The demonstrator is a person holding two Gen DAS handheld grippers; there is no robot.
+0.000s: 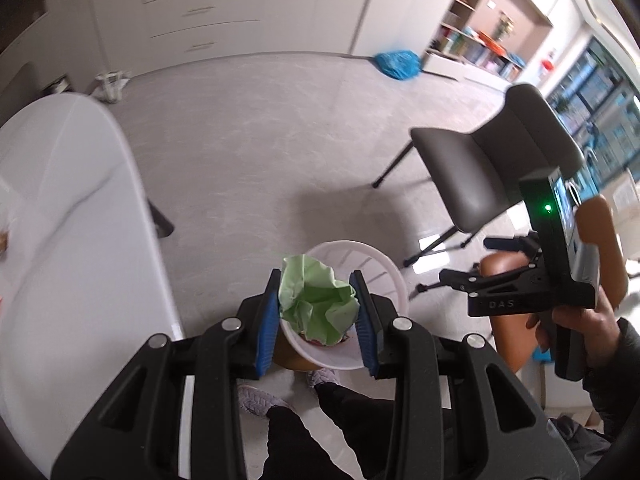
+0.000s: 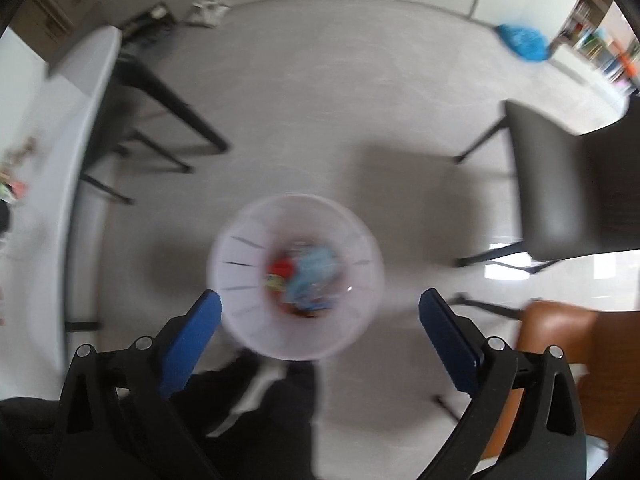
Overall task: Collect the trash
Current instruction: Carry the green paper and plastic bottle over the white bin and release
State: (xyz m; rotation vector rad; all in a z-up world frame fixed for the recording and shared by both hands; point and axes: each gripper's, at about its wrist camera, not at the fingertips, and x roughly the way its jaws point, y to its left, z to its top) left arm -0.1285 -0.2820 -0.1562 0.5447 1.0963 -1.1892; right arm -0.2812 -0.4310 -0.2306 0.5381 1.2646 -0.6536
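A crumpled light-green paper (image 1: 316,304) is pinched between the blue pads of my left gripper (image 1: 316,280), which is shut on it and hovers over the near rim of a white slotted waste bin (image 1: 376,268) on the floor. In the right wrist view my right gripper (image 2: 320,299) points down over the same bin (image 2: 240,264), its jaws spread wide with nothing between them. In the bottom of the bin lie a blue wrapper (image 2: 316,272) and a red scrap (image 2: 280,268). The left wrist view also shows the right gripper (image 1: 476,264) from the side, held in a hand.
A white table (image 1: 60,220) runs along the left, with small scraps near its edge (image 2: 12,188). A dark chair (image 1: 480,168) stands right of the bin, a brown seat (image 2: 560,332) nearer. A blue bag (image 1: 396,64) lies by the far wall. The person's shoes (image 1: 256,400) stand below the bin.
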